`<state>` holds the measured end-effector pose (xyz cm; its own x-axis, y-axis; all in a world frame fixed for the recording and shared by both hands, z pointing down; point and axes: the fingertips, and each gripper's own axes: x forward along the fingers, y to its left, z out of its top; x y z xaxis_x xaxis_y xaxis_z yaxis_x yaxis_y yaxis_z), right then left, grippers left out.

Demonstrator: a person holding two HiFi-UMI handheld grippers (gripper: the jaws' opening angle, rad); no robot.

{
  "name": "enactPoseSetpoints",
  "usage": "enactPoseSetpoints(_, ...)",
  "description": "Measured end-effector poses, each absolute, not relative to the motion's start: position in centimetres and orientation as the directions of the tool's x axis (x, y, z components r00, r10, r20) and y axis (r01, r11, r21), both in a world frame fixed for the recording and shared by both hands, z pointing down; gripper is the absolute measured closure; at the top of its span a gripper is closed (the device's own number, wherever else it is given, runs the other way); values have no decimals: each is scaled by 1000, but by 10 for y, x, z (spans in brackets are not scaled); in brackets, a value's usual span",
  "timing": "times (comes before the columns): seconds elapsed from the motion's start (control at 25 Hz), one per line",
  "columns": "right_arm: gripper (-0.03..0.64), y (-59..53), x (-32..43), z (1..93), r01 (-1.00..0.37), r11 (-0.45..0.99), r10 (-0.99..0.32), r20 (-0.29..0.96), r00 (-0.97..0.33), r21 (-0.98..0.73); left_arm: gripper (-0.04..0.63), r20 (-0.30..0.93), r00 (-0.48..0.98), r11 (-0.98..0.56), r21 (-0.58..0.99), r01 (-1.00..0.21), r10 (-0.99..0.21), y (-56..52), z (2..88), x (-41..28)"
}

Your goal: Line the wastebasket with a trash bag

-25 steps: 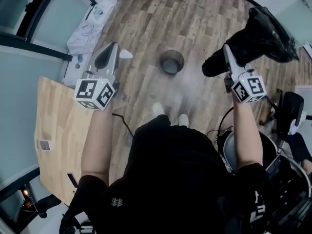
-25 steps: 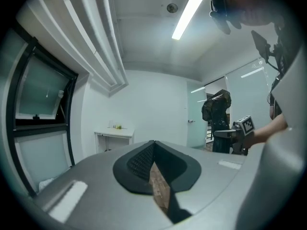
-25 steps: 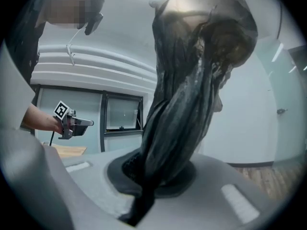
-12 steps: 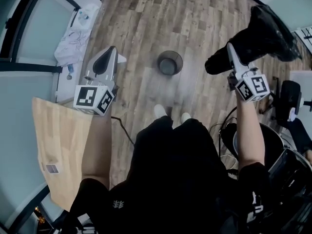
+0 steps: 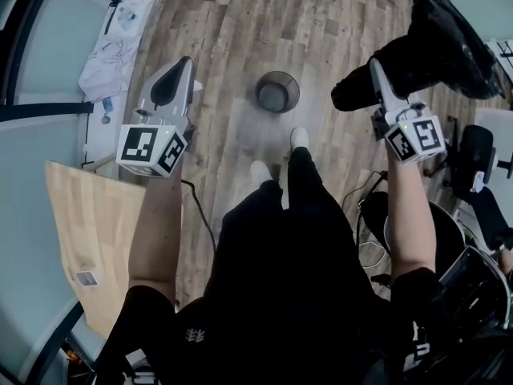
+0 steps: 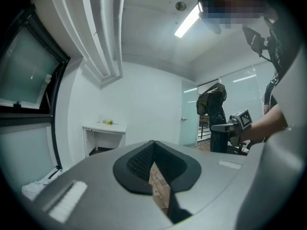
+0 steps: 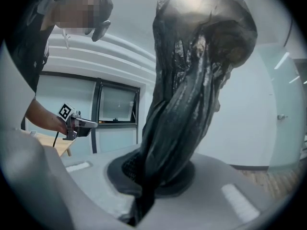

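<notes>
Starting on the far left, I'm looking at a light wooden table [image 5: 92, 223] sitting against the glass wall, and beyond it a crumpled white cloth [image 5: 108, 50] is lying on a low white surface.

Next across, the left gripper [image 5: 187, 64] is hovering above the plank floor [image 5: 321, 22], pointing roughly level. In the left gripper view its dark pads are pressing together at the tip with nothing between them, only floorboards showing through the slot behind, so that one is clenched and empty.

Moving to the middle, the wastebasket [image 5: 277, 92] is standing upright on the floor, round, dark and unlined, ahead of the person's two white shoes [image 5: 298, 139]. It's sitting between the two grippers in the head view, well apart from both.

Over on the right, the right gripper [image 5: 371, 69] is clamping down on the black trash bag [image 5: 437, 46]. In the right gripper view I'm watching the twisted plastic running straight into the closed jaws, then billowing out into a glossy, bunched mass above and past them. The bag is hanging in the air, clear of the wastebasket and off to its right.
</notes>
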<state>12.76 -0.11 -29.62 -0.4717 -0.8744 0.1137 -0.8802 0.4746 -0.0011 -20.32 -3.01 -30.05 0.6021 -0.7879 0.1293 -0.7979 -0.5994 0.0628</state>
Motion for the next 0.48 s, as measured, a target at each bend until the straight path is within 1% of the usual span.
enactPoseSetpoints(0.28,614,-38,118,-257,-832,555,-826,111,-552,-6,588,154,574,-572,60,-818,-804,-56,-267,-191)
enactPoseSetpoints(0.48,614,-68,115,-187,-808,589,-800,130,-585,-11,587,158,543,-543,43,-838,-825,-75,-216,-194)
